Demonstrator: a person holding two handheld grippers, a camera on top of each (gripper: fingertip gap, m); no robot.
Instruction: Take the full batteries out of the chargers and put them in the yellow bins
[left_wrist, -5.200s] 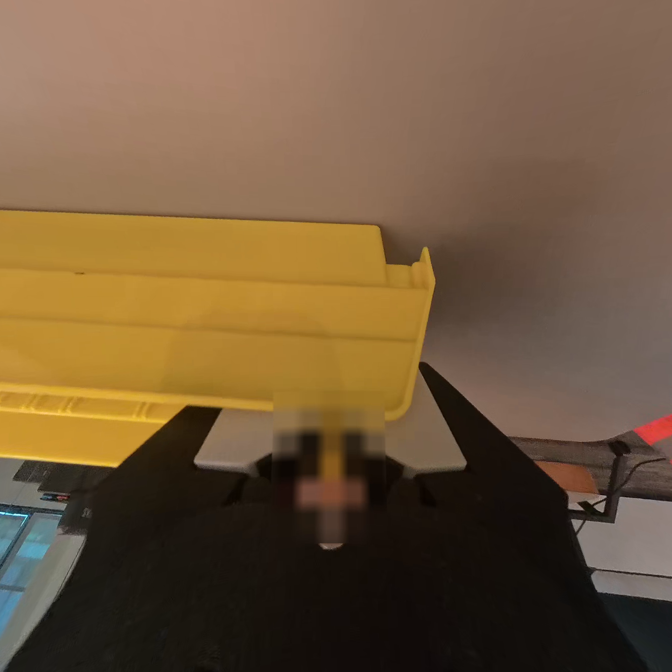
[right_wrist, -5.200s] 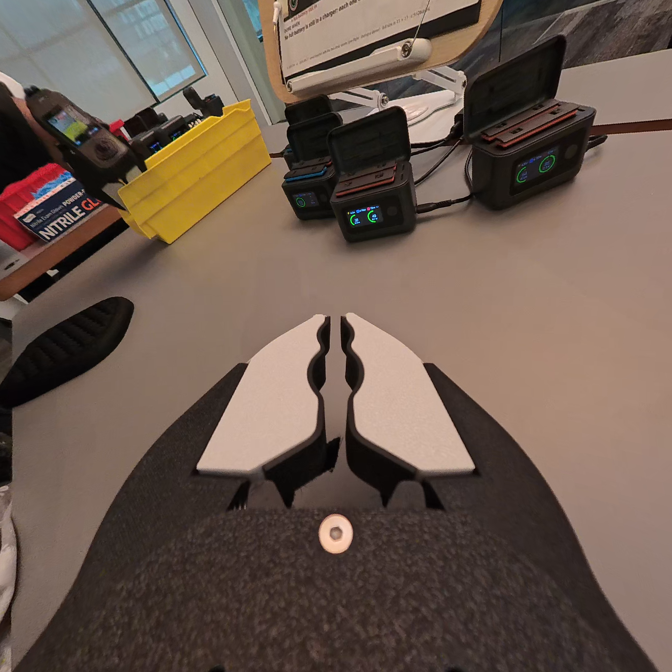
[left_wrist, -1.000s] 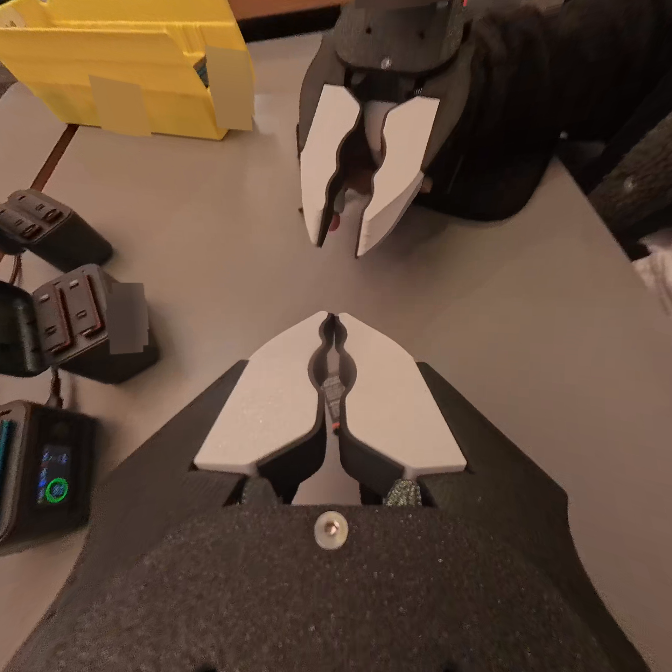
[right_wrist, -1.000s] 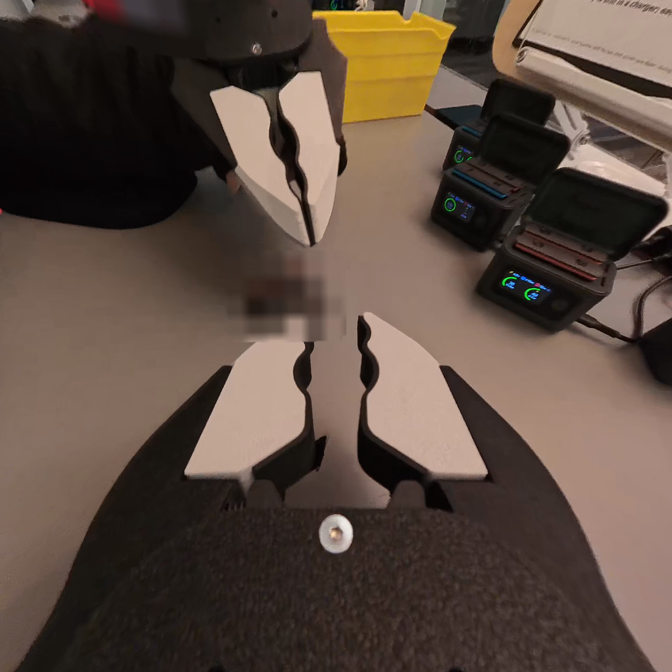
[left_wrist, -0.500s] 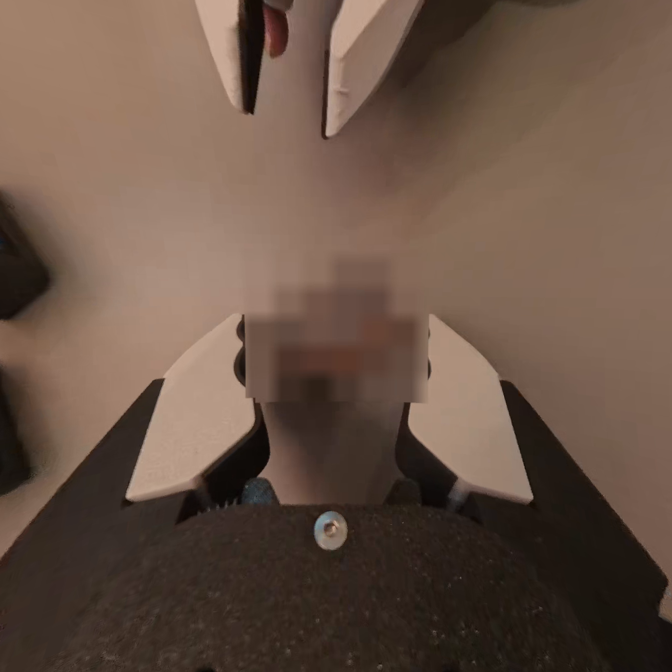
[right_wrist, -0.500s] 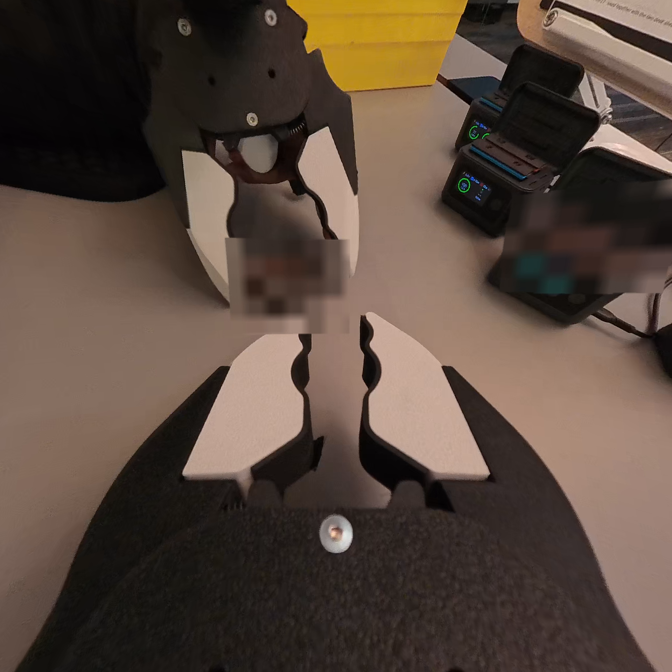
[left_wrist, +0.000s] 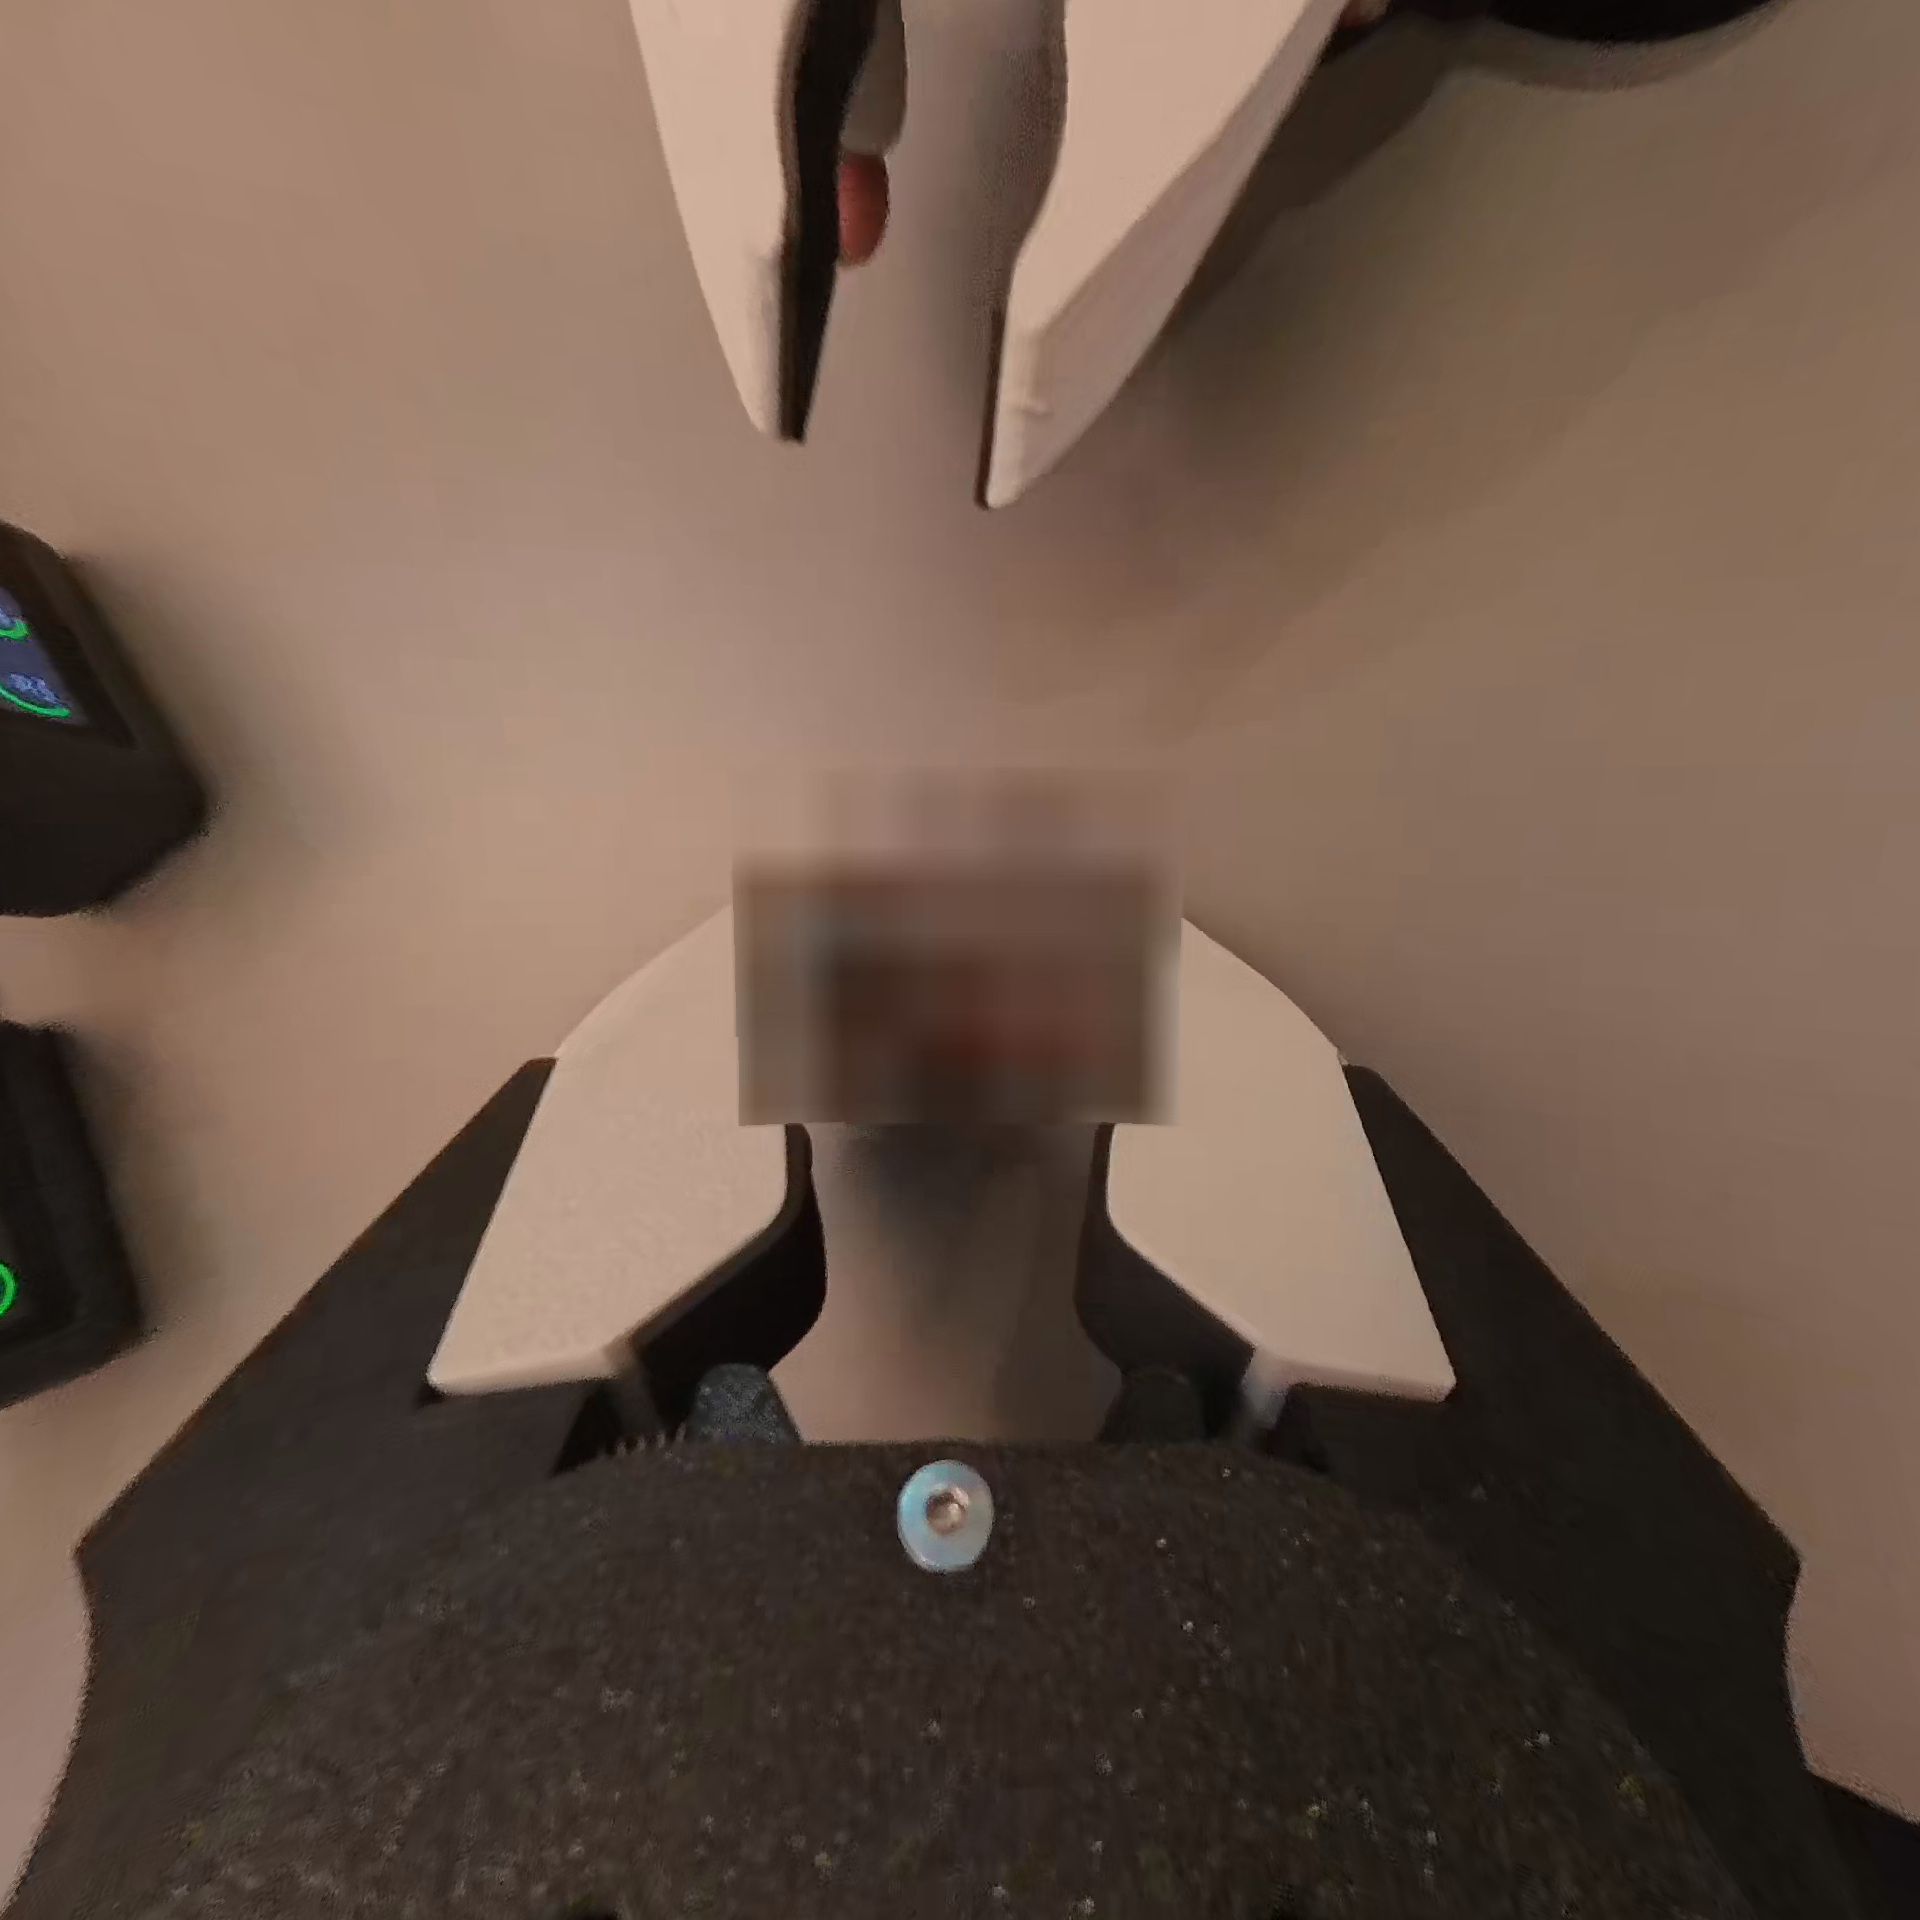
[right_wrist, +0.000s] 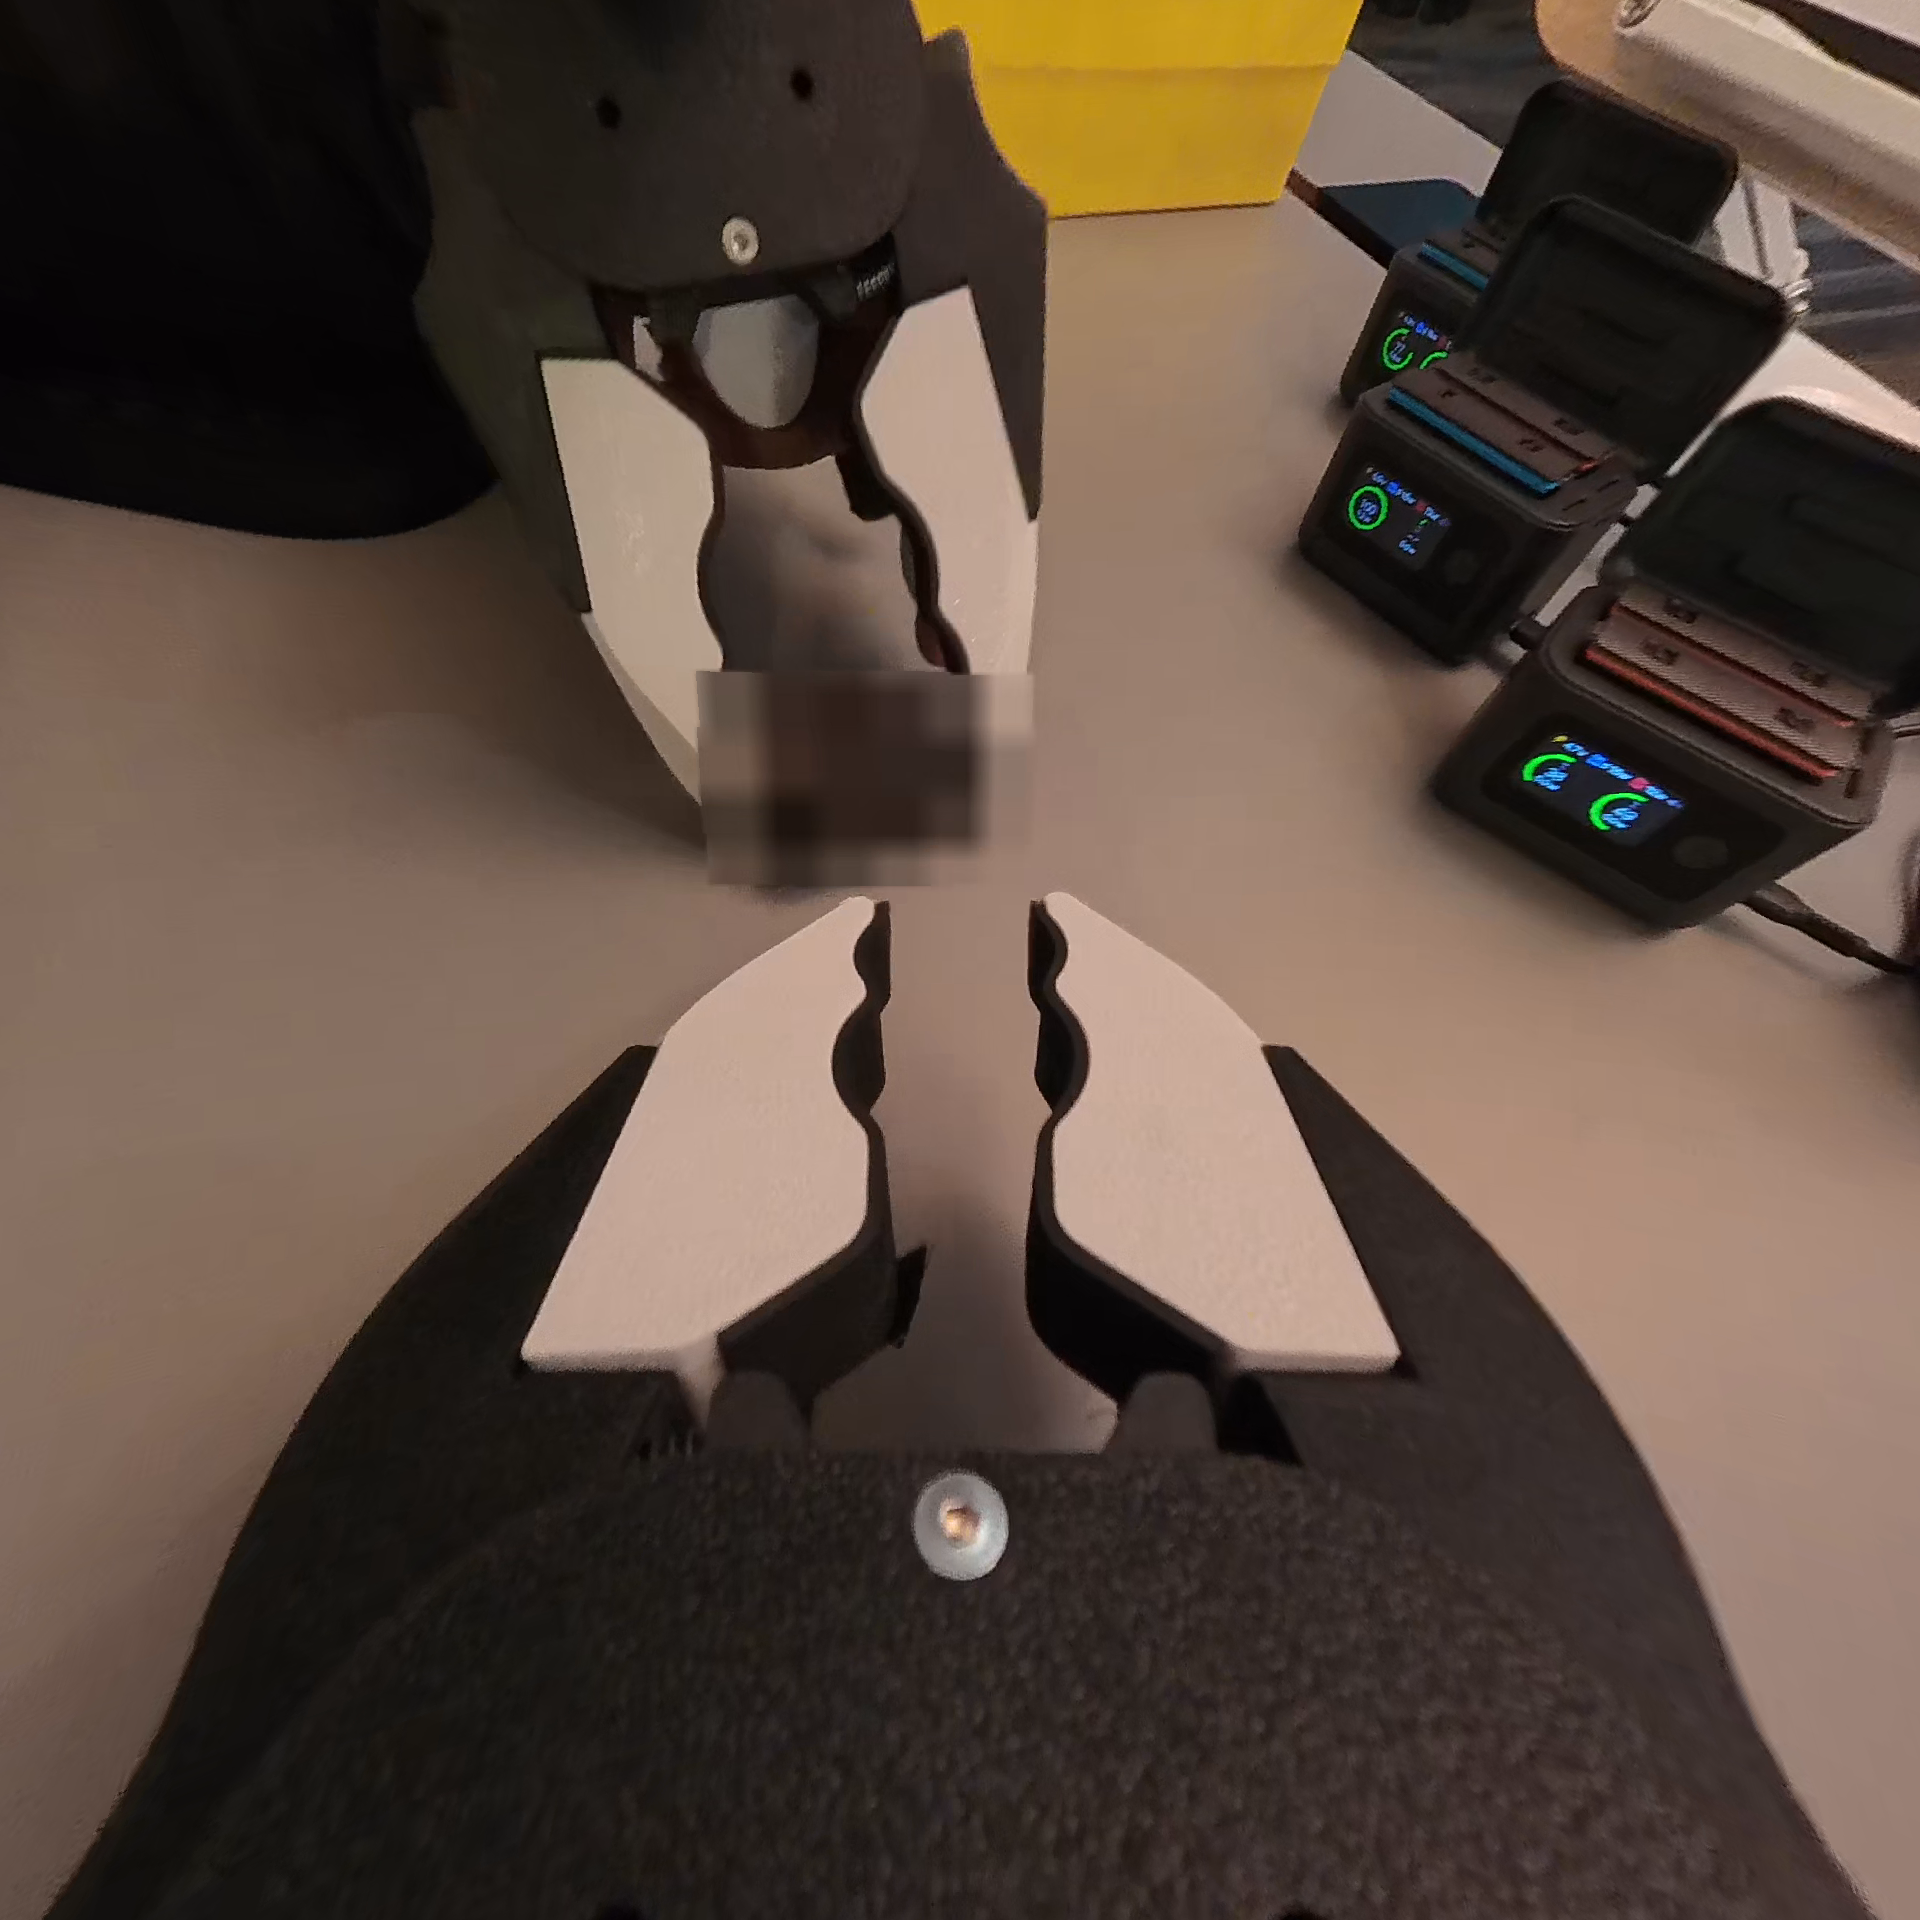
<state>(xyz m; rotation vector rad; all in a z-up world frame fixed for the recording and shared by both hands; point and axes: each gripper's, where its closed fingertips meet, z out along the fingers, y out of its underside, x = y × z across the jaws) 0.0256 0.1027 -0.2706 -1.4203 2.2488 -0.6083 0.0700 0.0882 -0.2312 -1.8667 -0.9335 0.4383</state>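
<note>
My left gripper (left_wrist: 956, 920) is open and empty, low over the grey table (left_wrist: 1558, 727); a blurred patch hides its tips. My right gripper (right_wrist: 956, 914) is open and empty, and faces it tip to tip. Each shows in the other's view: the right one (left_wrist: 888, 468) at the top, the left one (right_wrist: 862, 748) spread wide. Three black chargers with open lids stand at the right, the nearest (right_wrist: 1621, 748) holding red-edged batteries (right_wrist: 1714, 686), the second (right_wrist: 1475, 499) blue-edged ones. Their screens show green rings. A yellow bin (right_wrist: 1143, 104) stands at the far end.
Two chargers (left_wrist: 62, 727) show at the left edge of the left wrist view. A cable (right_wrist: 1829, 935) runs from the nearest charger. A dark sleeve (right_wrist: 208, 260) fills the top left of the right wrist view. A white stand (right_wrist: 1766, 42) is behind the chargers. The gap from one gripper's tips to the other's is roughly 7 cm.
My left gripper came away from the yellow bin to the table and opened from shut within the last second. My right gripper opened a little. The two grippers drew closer, tip to tip.
</note>
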